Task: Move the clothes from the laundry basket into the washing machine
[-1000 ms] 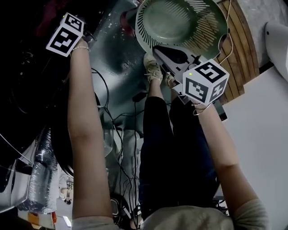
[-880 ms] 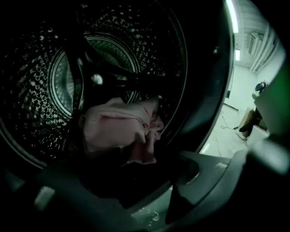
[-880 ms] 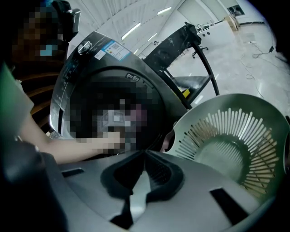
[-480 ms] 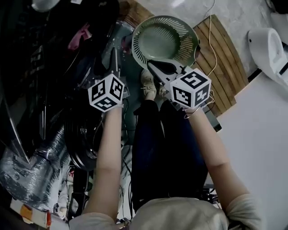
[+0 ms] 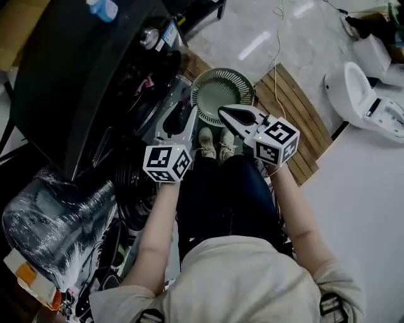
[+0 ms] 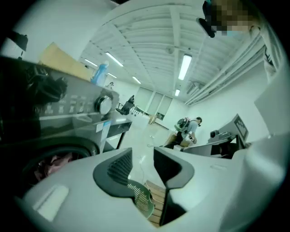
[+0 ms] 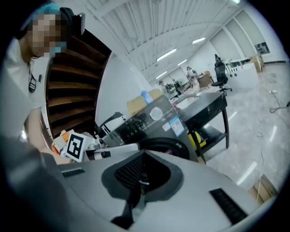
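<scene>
The left gripper (image 6: 142, 164) had its fingers apart on nothing, having just been narrowing; the right gripper (image 7: 141, 176) was clenched empty. The round green slotted plastic laundry basket (image 5: 218, 94) beyond both looked bare. Pink clothes (image 6: 50, 164) lay inside the black washing machine (image 5: 82, 63), left of the left fingers. Cloth near the mouth might slide back out.

We look down on our own dark-trousered legs (image 5: 221, 195) and pale shoes (image 5: 206, 144), which stand just before a round green laundry basket (image 5: 218, 94). A slatted wooden mat (image 5: 297, 120) shows at the basket's right. Our left gripper (image 5: 189, 120) points forward between the basket and the dark washing machine (image 5: 76, 82). Its jaws have just been closing, with nothing between them. Our right gripper (image 5: 222, 112), jaws together, reaches over the basket's near rim. A bit of pink cloth (image 5: 149, 82) shows in the machine's drum opening, and a blue bottle (image 5: 104, 7) sits on its top.
</scene>
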Available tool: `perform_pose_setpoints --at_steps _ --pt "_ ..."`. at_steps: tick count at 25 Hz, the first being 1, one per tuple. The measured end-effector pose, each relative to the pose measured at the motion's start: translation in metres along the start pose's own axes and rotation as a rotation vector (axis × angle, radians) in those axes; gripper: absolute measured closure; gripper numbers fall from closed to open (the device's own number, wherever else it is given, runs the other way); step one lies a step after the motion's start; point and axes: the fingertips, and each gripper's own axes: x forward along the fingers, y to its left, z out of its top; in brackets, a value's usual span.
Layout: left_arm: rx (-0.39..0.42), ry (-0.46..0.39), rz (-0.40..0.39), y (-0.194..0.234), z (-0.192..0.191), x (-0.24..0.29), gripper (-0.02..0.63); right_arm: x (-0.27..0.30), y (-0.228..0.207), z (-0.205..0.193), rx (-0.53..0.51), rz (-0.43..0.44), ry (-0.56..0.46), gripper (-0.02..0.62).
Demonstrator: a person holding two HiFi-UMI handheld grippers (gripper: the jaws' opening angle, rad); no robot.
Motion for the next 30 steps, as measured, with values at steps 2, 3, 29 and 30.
perform_pose_setpoints --at_steps 2,3,29,30 --pt "0.038 -0.028 -0.046 -0.020 0.031 -0.013 0.527 -0.019 0.013 0.031 -0.024 -0.016 -0.053 0.586" --pt "0.067 -0.036 -0.068 -0.029 0.045 -0.017 0.552 -0.026 0.019 0.044 -0.045 -0.022 -0.071 0.586" --pt "0.345 -0.031 -0.190 -0.119 0.111 -0.059 0.597 -0.072 0.096 0.117 -0.403 -0.110 -0.081 0.586" --pt "0.326 -0.030 -0.199 -0.120 0.111 -0.057 0.597 -0.072 0.097 0.116 -0.414 -0.107 -0.070 0.586"
